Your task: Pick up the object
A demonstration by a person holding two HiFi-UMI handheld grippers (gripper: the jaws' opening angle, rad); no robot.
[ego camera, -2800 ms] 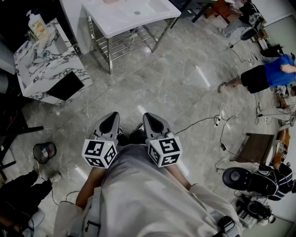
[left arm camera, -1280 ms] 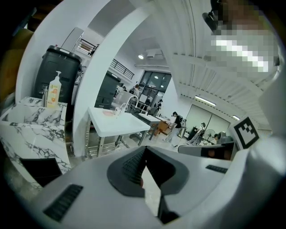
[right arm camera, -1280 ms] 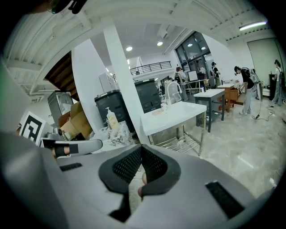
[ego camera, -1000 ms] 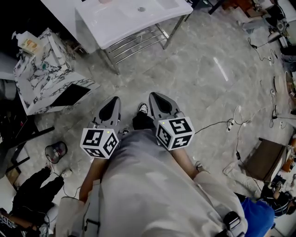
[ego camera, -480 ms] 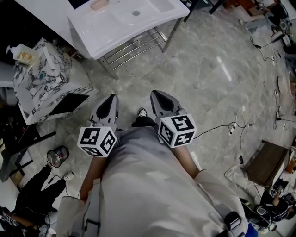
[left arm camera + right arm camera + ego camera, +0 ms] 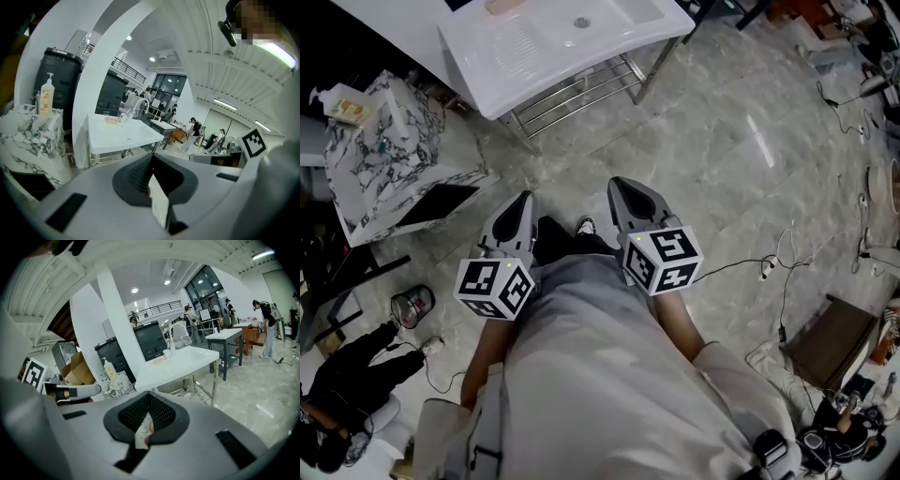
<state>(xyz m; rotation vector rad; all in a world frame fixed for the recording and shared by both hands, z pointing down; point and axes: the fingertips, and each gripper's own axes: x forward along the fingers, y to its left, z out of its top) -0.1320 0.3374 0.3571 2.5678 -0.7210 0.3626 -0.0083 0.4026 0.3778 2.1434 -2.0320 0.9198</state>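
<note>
Pink bar (image 6: pixel 503 6) sits up on the white sink (image 6: pixel 609 42), at the top edge of the head view, left of the drain (image 6: pixel 581 22). In the left gripper view it lies near the back of the sink top (image 6: pixel 112 120), and the right gripper view catches it there too (image 6: pixel 159 361). Nothing is touching it, and both grippers are well apart from it.

Left gripper (image 6: pixel 521 199) is held out low in front of the person, with its jaws pressed together at the tips and nothing between them. Its own view shows the two dark pads meeting in a point (image 6: pixel 151 156). Right gripper (image 6: pixel 619 185) is just beside it, likewise closed and empty, pads together (image 6: pixel 149 393). Both point toward the sink. Their marker cubes (image 6: pixel 495 288) and (image 6: pixel 662 260) sit close against the person's grey top (image 6: pixel 600 375). A shoe (image 6: pixel 587 225) peeks out between the two grippers.

Under the sink there's a metal rack (image 6: pixel 572 89). To the sink's left stands a marble-patterned cabinet (image 6: pixel 384 159) with a pump bottle (image 6: pixel 342 105) on top. The left gripper view shows that bottle clearly (image 6: pixel 45 96).

The floor (image 6: pixel 722 141) is grey, glossy stone. A cable (image 6: pixel 741 267) trails across it on the right. A small bin (image 6: pixel 412 305) stands at the lower left, and someone in black (image 6: pixel 347 384) is just beyond it.
</note>
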